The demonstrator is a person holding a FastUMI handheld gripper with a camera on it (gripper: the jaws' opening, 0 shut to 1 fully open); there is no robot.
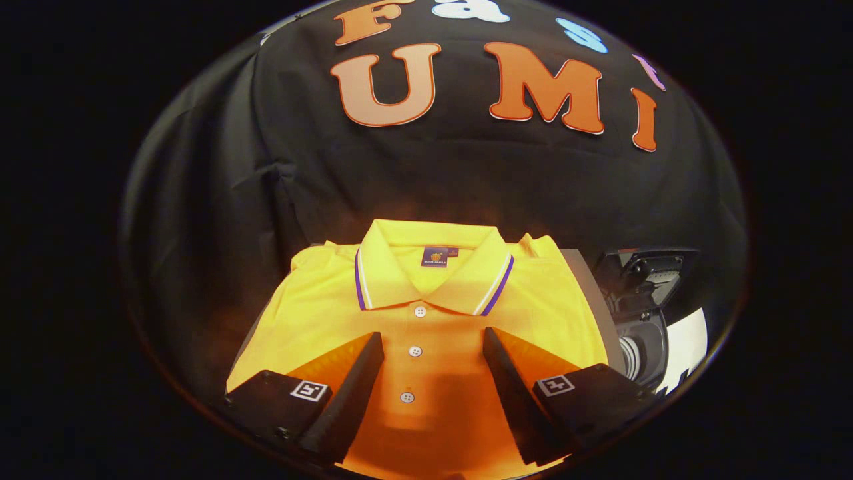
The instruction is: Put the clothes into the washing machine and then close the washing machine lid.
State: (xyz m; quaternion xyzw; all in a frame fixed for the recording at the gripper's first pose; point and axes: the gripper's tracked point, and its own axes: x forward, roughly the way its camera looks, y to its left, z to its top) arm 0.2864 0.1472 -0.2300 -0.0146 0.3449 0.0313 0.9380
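Presently catalogued, gripper view:

Item 1: hand-held gripper, lower centre of the frame. Its two fingers stand wide apart, open, holding nothing. Each finger carries a small square marker tag on its base. The fingers hover over the lower front of the shirt; whether the tips touch the fabric cannot be told.

Item 2: yellow polo shirt, centre of the frame, folded and lying flat, front up, collar pointing away from the fingers. The collar has a white and purple stripe along its edge and a small dark label inside the neck. Three white buttons run down the placket, which lies in the gap between the two fingers. The shirt's lower part glows more orange between and beneath the fingers.

Item 3: desk, grey, seen as a strip along the right side of the shirt and a sliver at its left side.

Item 4: washing machine, lower right of the frame, just beside the desk's right edge. Its dark lid stands raised, open; a round dark opening with a light ribbed rim shows below it, and a white panel lies to the right of that.
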